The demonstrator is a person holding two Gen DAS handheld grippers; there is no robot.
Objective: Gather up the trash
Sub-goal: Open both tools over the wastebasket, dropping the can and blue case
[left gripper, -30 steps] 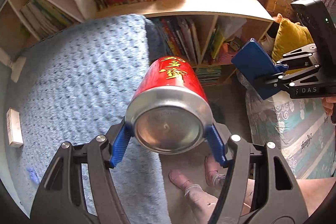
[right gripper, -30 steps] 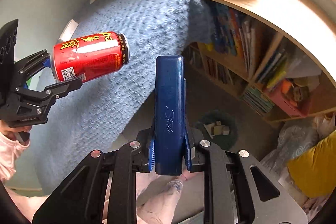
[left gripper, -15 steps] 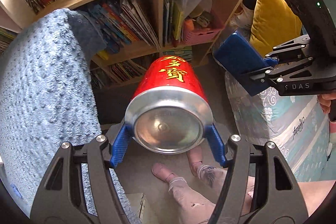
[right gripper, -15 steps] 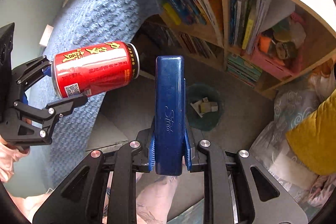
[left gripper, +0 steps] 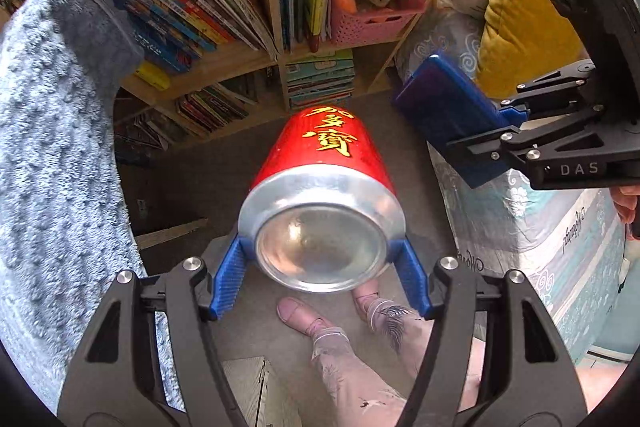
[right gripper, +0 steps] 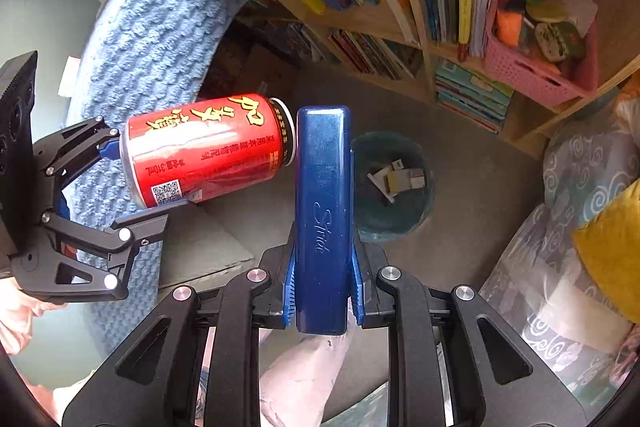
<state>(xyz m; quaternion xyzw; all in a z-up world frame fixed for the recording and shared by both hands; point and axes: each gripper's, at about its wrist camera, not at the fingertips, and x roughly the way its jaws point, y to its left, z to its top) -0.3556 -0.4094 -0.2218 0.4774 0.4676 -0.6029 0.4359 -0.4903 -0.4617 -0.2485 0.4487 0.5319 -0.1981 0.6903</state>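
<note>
The left tongs point(left gripper: 322, 269) are clamped across the base end of a red can point(left gripper: 320, 187), held in the air above the floor, and the right tongs point(right gripper: 322, 291) pinch a slim blue case point(right gripper: 323, 211) edgewise above a dark bin point(right gripper: 424, 211). The can looks empty, light, thin-walled and slick, so a firm squeeze would likely dent it; the case looks stiff and glossy.

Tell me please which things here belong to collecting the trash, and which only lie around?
Belong to the job:
red can, in the left gripper
blue box, in the right gripper
waste bin

Only lying around:
books
pink basket
blue blanket
yellow cushion
</note>
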